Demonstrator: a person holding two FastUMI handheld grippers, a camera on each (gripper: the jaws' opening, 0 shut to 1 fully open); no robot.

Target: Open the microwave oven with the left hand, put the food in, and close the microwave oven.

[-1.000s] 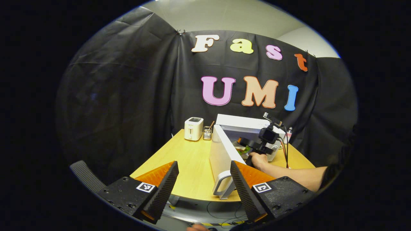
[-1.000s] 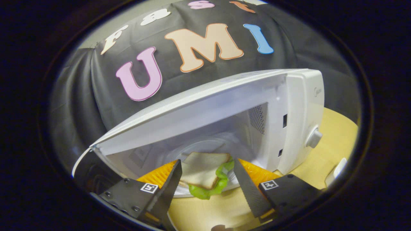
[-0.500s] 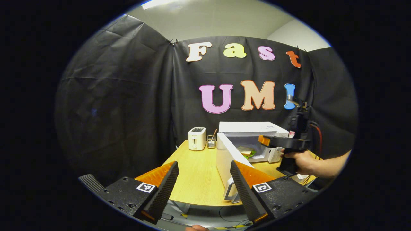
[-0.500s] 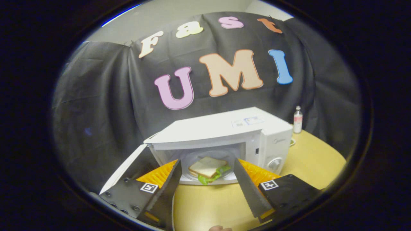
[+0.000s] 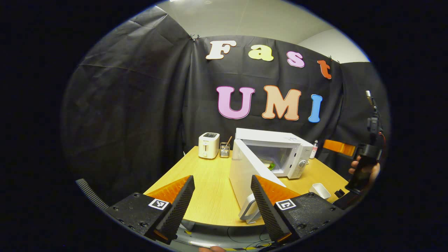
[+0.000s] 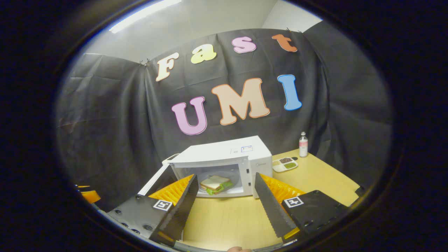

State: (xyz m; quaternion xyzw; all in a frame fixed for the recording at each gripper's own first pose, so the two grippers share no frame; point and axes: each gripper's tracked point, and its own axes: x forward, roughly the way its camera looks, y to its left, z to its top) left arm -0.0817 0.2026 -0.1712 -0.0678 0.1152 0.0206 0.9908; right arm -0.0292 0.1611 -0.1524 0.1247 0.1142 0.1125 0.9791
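A white microwave oven (image 5: pixel 280 141) (image 6: pixel 227 155) stands at the back of the wooden table (image 5: pixel 210 189), its door (image 5: pixel 246 176) swung wide toward me with the handle (image 5: pixel 249 210) at its near end. A sandwich with lettuce (image 6: pixel 214 183) lies on a plate inside the cavity; a bit of it (image 5: pixel 270 165) shows in the left gripper view. My left gripper (image 5: pixel 221 204) is open near the table's front edge, just left of the door handle. My right gripper (image 6: pixel 225 204) is open and empty, held back from the oven; it also appears at far right (image 5: pixel 337 147), held by a hand.
A white toaster (image 5: pixel 208 145) and a small holder with sticks (image 5: pixel 224 149) stand at the back left. A bottle (image 6: pixel 303 144) and a tray with food compartments (image 6: pixel 284 163) sit right of the oven. A small white dish (image 5: pixel 319 190) lies near the right front edge.
My right gripper let the sandwich stay in the oven and pulled back and up, away from the cavity, off to the right. My left gripper stayed open near the door handle.
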